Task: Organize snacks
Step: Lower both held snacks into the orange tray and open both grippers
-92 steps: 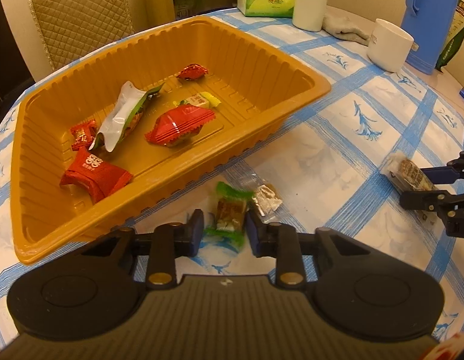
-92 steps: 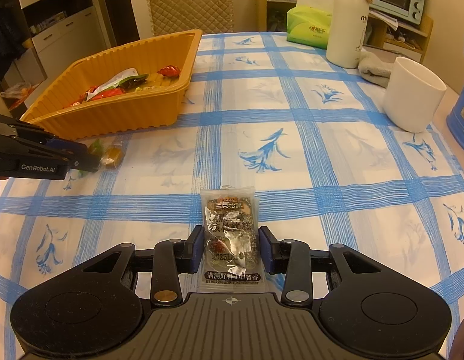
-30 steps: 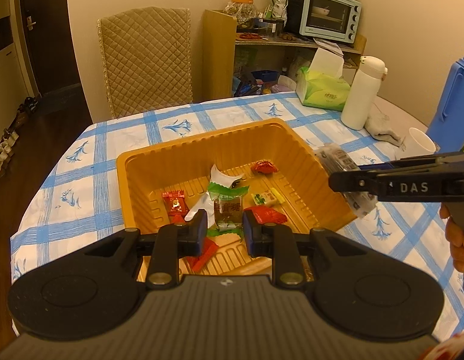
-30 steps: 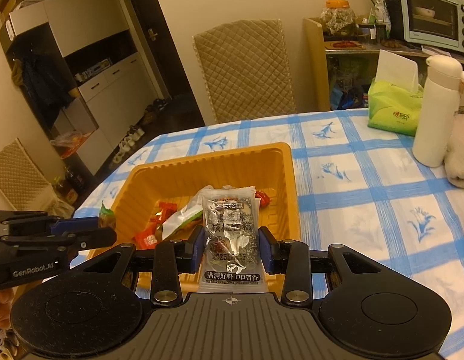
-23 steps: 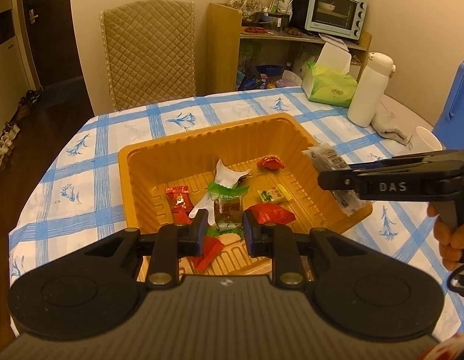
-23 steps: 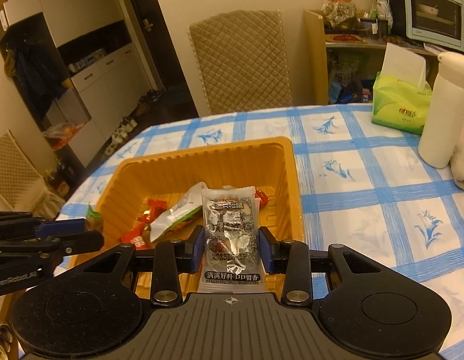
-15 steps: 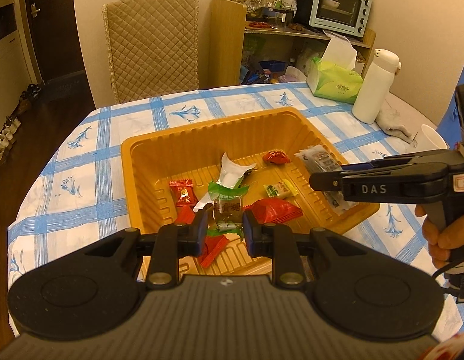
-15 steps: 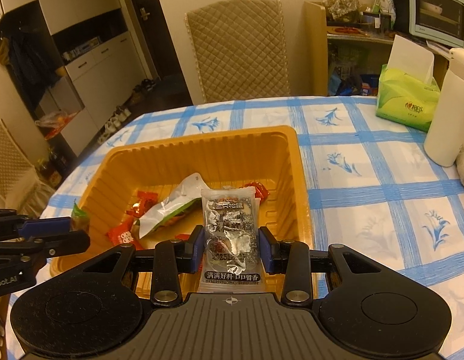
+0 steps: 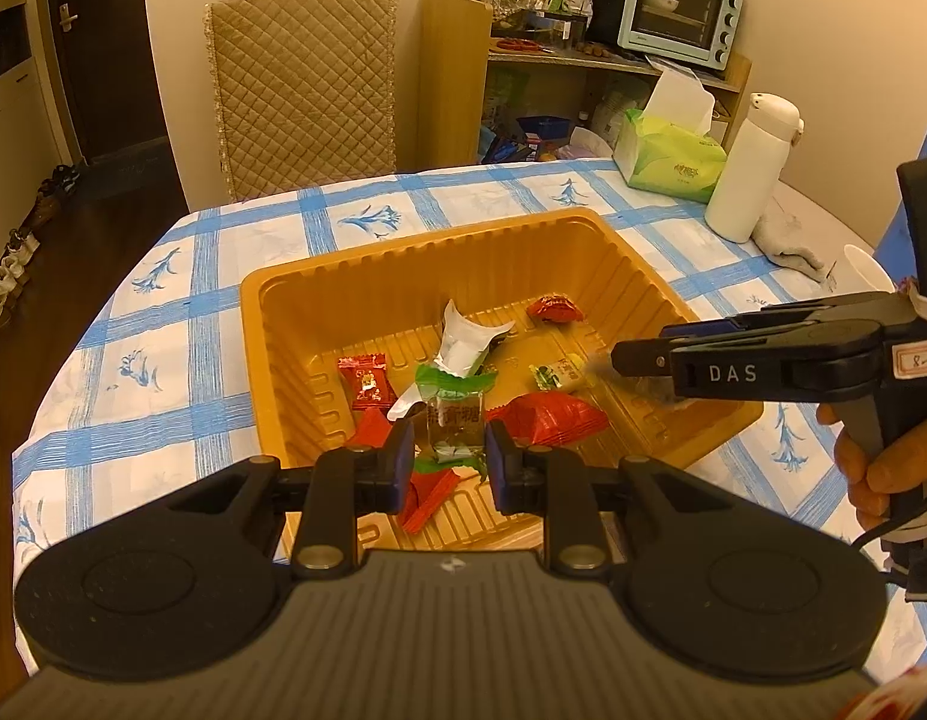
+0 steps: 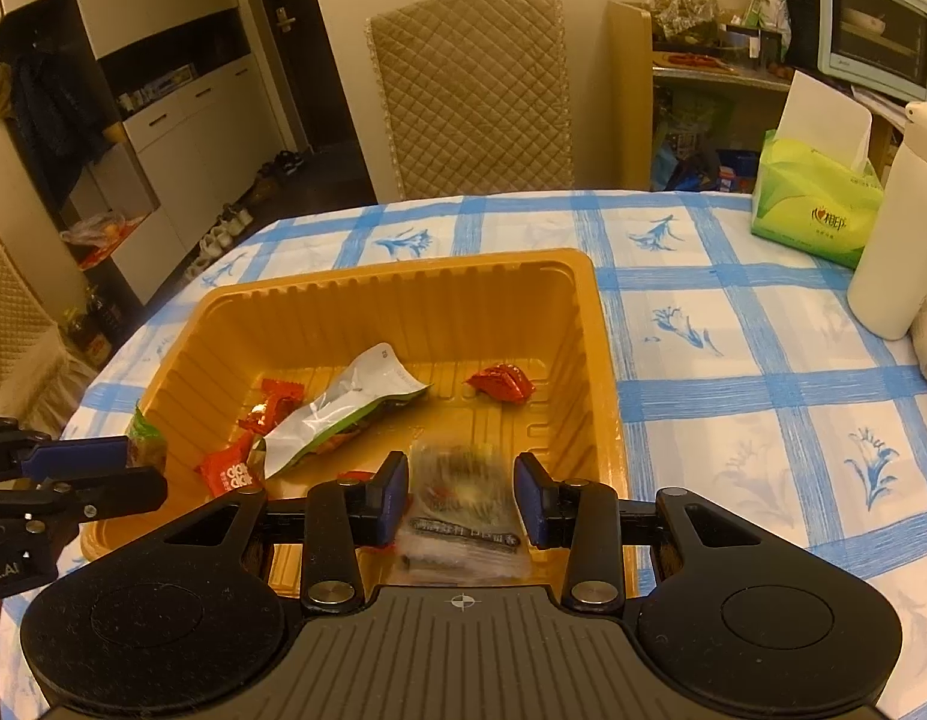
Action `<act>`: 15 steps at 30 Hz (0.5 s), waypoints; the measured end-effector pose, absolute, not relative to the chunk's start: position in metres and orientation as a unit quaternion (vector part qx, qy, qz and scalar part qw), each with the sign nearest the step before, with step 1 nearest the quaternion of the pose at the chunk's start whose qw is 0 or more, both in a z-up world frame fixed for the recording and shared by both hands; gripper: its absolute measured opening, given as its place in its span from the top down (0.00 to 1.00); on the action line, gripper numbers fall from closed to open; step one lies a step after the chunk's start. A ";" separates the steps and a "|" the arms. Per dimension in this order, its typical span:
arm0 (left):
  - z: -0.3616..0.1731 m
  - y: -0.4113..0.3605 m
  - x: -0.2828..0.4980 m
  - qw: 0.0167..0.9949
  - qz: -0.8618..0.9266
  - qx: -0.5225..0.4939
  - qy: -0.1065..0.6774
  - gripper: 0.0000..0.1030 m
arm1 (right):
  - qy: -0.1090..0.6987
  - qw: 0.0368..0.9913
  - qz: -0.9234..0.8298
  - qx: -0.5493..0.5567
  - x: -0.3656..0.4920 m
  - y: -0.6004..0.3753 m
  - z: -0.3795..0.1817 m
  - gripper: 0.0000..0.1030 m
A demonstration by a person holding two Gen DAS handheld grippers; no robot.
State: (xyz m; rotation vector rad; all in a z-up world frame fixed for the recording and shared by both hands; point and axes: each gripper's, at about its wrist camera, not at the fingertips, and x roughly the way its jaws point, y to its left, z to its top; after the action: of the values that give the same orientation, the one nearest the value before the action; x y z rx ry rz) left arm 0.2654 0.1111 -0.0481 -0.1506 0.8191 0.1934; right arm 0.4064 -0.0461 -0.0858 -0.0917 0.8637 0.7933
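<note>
An orange tray [image 9: 403,246] on the blue-checked tablecloth holds several wrapped snacks. My left gripper [image 9: 450,462] hangs over its near part, shut on a green-wrapped candy [image 9: 454,414]. In the right wrist view the same candy [image 10: 142,438] shows at the left gripper [image 10: 145,471]. My right gripper [image 10: 462,492] is over the tray's [image 10: 403,267] near right corner. A clear snack packet [image 10: 460,480] sits between its jaws, blurred and tipped forward; the gap between the jaws looks unchanged. The left wrist view shows the right gripper [image 9: 640,345] reaching in from the right.
Inside the tray lie a white-green pouch [image 10: 349,402], a red candy [image 10: 502,384] and other red packets. A tissue box [image 9: 673,162], white bottle [image 9: 748,180], grey cloth [image 9: 787,240] and cup [image 9: 865,267] stand at the table's far right. A quilted chair [image 9: 301,84] stands behind.
Both grippers rose from the table with their snacks and came over the tray. In the last second the right gripper moved further in and lower; its packet now tips forward and blurs.
</note>
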 end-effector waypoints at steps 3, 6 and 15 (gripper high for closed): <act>-0.048 0.111 0.266 0.910 0.093 -0.073 0.397 0.78 | 0.404 0.834 0.373 -0.037 0.405 -0.049 -0.081 0.63; -0.049 0.111 0.266 0.910 0.093 -0.073 0.397 0.78 | 0.401 0.835 0.376 -0.028 0.404 -0.053 -0.077 0.63; -0.049 0.111 0.269 0.910 0.091 -0.072 0.398 0.78 | 0.404 0.829 0.385 -0.027 0.397 -0.057 -0.074 0.63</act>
State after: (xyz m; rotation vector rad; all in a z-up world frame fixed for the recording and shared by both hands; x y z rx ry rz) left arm 0.2686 0.1106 -0.0489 -0.1484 0.8204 0.1887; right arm 0.3969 -0.0565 -0.0737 -0.0569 0.8571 0.8166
